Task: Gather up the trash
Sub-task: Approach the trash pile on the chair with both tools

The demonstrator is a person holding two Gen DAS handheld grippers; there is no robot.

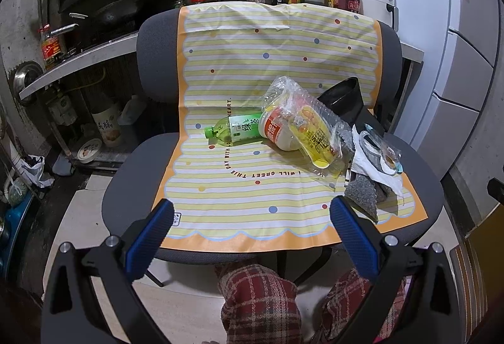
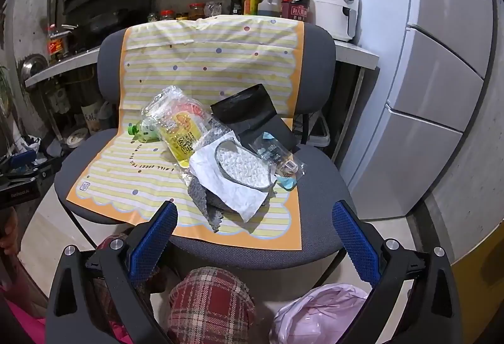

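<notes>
Nearest, both the left gripper (image 1: pixel 252 211) and the right gripper (image 2: pixel 254 215) hang with jaws spread wide and empty just short of the chair's (image 2: pixel 318 60) front edge, above plaid-clad knees and a pink bag (image 2: pixel 318 309) probably meant to take the rubbish. Beyond, the trash lies heaped on a striped mat (image 2: pixel 201 60), likely to protect the seat: white paper (image 2: pixel 233 189) over grey foam (image 2: pixel 201 202), a yellow wrapper (image 2: pixel 181 136), a green bottle (image 1: pixel 233 131), and a black bag (image 2: pixel 249 111) farthest back.

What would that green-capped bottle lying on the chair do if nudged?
The green-capped bottle lies on its side on the smooth striped mat, so it would probably roll. It looks nearly empty, so likely light. Its thin clear plastic may dent under a squeeze.
</notes>
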